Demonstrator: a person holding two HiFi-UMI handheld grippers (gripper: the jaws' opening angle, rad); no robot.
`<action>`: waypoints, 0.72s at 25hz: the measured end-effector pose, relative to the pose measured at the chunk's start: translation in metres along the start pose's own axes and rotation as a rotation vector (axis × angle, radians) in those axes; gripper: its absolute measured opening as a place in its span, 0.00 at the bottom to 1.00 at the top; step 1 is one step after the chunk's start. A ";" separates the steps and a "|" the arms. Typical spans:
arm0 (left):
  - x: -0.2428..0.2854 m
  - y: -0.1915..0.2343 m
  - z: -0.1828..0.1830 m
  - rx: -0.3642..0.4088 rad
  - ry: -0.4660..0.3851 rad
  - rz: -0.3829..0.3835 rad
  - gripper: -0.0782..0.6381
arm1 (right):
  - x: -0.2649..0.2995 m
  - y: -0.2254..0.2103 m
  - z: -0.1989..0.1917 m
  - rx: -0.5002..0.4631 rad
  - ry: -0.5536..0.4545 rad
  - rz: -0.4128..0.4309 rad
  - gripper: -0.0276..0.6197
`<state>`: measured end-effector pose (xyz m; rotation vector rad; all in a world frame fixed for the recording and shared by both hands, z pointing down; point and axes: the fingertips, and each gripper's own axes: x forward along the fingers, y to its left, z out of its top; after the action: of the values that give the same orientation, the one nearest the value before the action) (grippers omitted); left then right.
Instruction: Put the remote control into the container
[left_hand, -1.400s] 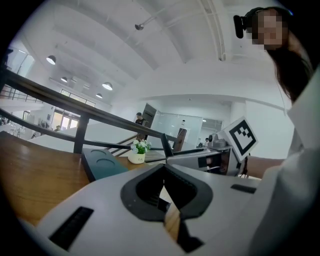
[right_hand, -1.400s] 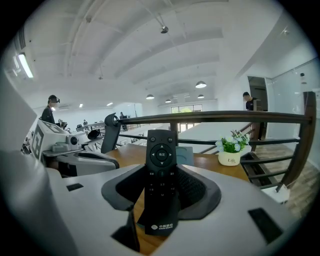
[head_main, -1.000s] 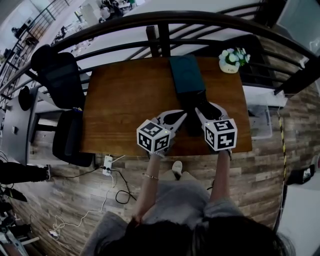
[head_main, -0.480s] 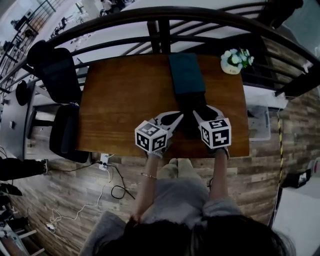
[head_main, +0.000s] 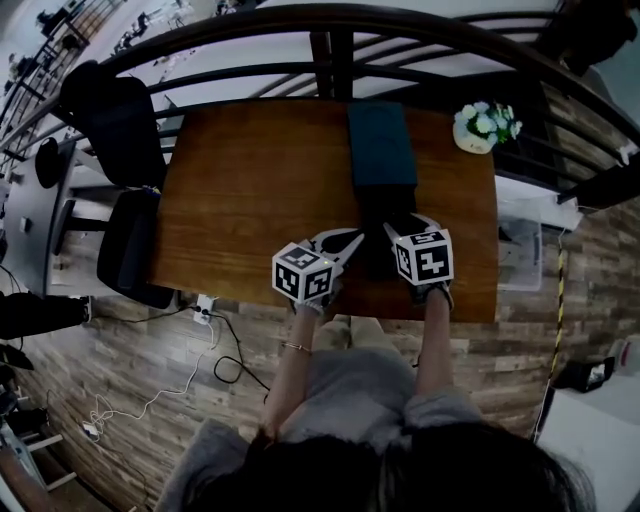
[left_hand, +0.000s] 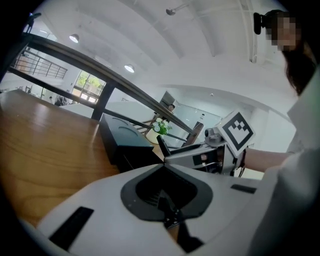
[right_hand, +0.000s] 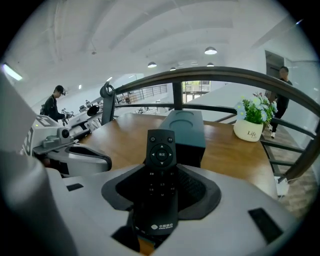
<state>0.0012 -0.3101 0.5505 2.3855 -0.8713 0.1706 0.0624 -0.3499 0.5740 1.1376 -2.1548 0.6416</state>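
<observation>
A black remote control (right_hand: 161, 180) stands between the jaws of my right gripper (right_hand: 161, 167), which is shut on it, its button end toward the dark teal container (right_hand: 184, 127). In the head view my right gripper (head_main: 405, 228) hovers over the table's front edge, just short of the container (head_main: 380, 145); the remote shows there only as a dark shape (head_main: 383, 252). My left gripper (head_main: 340, 243) sits beside it to the left, shut and empty (left_hand: 162, 167). The left gripper view shows the right gripper (left_hand: 200, 155) and the container (left_hand: 122, 137).
The brown wooden table (head_main: 250, 190) backs onto a dark railing (head_main: 330, 60). A white pot of flowers (head_main: 485, 128) stands at its far right corner. A black chair (head_main: 120, 140) is at the left, a plastic bin (head_main: 520, 250) at the right. People (right_hand: 52, 107) stand far off.
The head view has shifted a little. Both grippers stay near the front edge; the right one, still holding the remote, sits slightly closer to the container.
</observation>
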 end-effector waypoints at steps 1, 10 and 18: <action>0.000 0.002 -0.001 -0.004 0.002 0.005 0.11 | 0.003 0.000 -0.001 -0.001 0.011 0.005 0.35; 0.004 0.012 -0.013 -0.050 0.013 0.036 0.11 | 0.027 0.003 -0.009 -0.055 0.109 0.043 0.35; 0.007 0.020 -0.028 -0.096 0.030 0.057 0.11 | 0.045 0.000 -0.019 -0.089 0.199 0.040 0.35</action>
<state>-0.0039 -0.3106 0.5855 2.2653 -0.9133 0.1827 0.0480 -0.3618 0.6187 0.9450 -2.0203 0.6416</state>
